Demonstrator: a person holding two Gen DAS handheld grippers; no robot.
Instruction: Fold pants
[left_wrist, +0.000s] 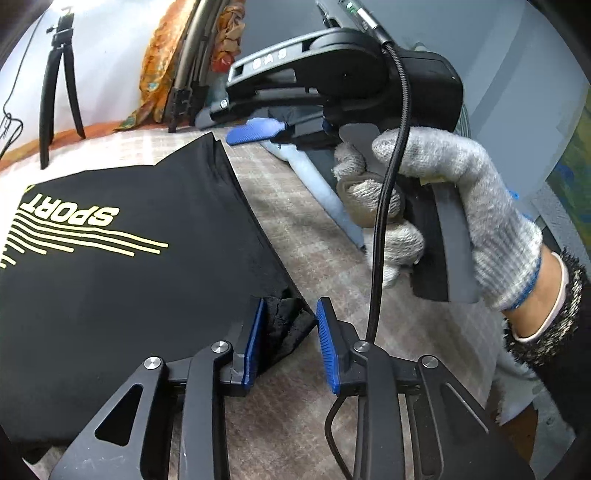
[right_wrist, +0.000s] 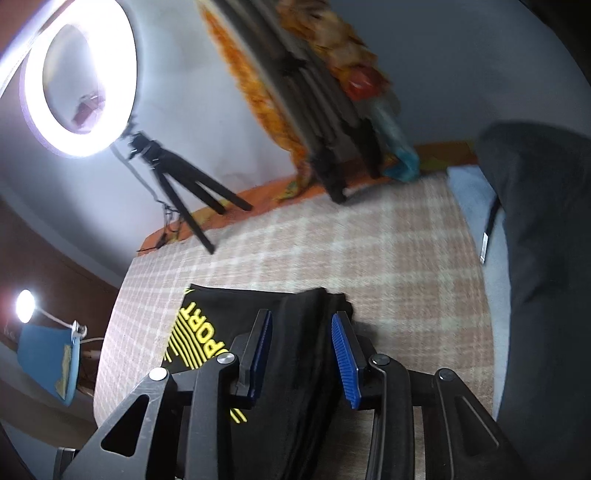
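Left gripper (left_wrist: 290, 339), jaws spread, straddles the corner of the folded black pants (left_wrist: 122, 236) at 6 o'clock. Right gripper (right_wrist: 302, 349), likewise parted, straddles their edge on the checked cover (right_wrist: 369, 251). Withdraw straight back, judging snags likeliest at the corner.

Black pants (left_wrist: 122, 266): matt knit cloth, yellow rubbery "SPORT" print at 9 o'clock. Checked bedcover (right_wrist: 332, 251): woven, soft, matt. Left gripper (left_wrist: 290, 341): matt black plastic, ribbed blue pads, bright metal pivots. Glove (left_wrist: 461, 206) at 3 o'clock: grey coarse knit.
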